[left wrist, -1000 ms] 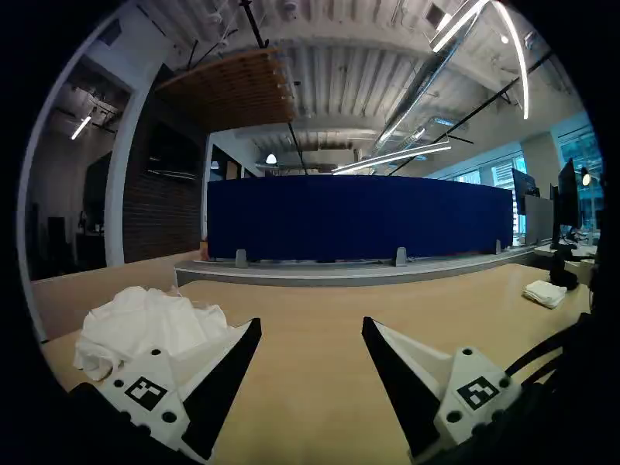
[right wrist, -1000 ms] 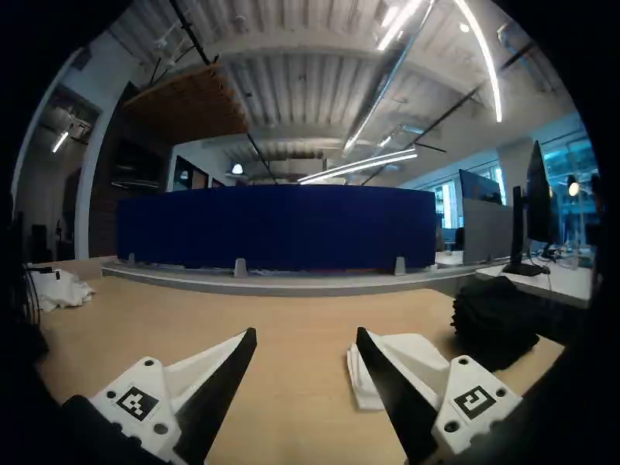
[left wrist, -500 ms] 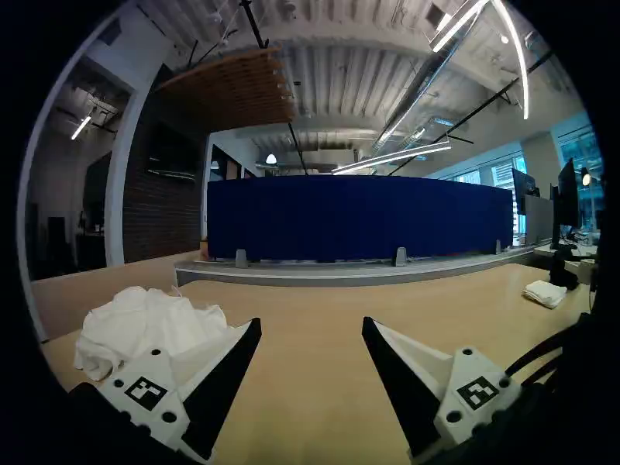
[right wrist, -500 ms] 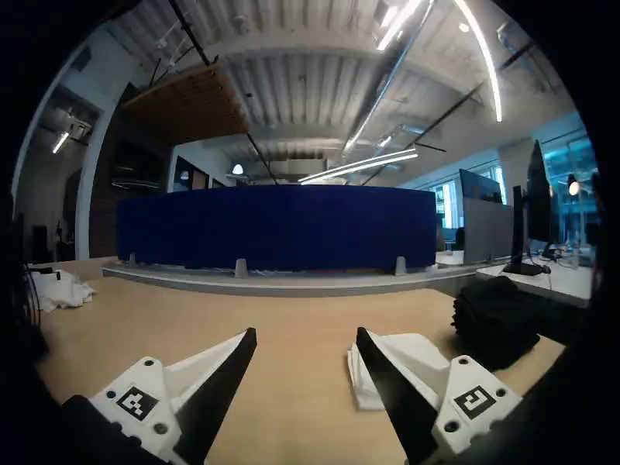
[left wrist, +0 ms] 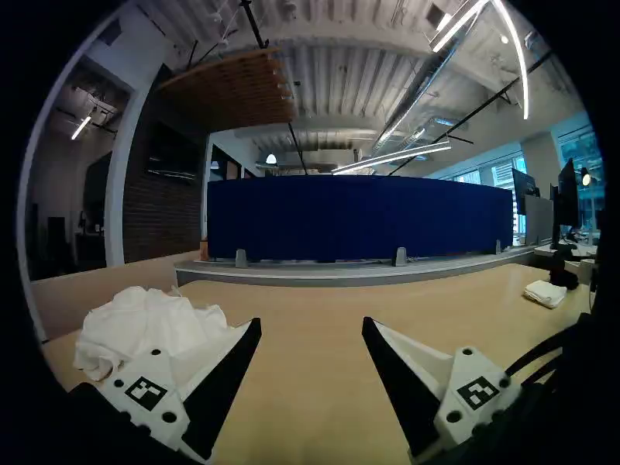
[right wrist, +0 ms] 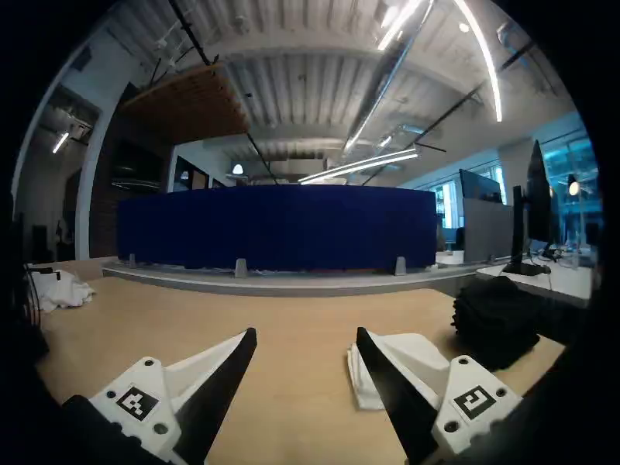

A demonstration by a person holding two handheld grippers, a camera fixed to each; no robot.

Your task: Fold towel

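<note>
A crumpled white towel (left wrist: 147, 325) lies on the wooden table (left wrist: 310, 325) at the left, just behind the left finger of my left gripper (left wrist: 311, 333), which stands open and empty. The same crumpled towel (right wrist: 62, 291) appears far left in the right gripper view. A folded white towel (right wrist: 395, 364) lies flat on the table partly behind the right finger of my right gripper (right wrist: 305, 341), which is open with nothing between its fingers. In the left gripper view, that folded towel (left wrist: 545, 293) sits at the far right.
A blue divider panel (left wrist: 356, 217) on a grey rail runs along the table's far edge. A pile of black cloth (right wrist: 496, 318) rests at the right. Monitors (right wrist: 531, 209) stand on the neighbouring desk. Black cables (left wrist: 554, 345) trail at the lower right.
</note>
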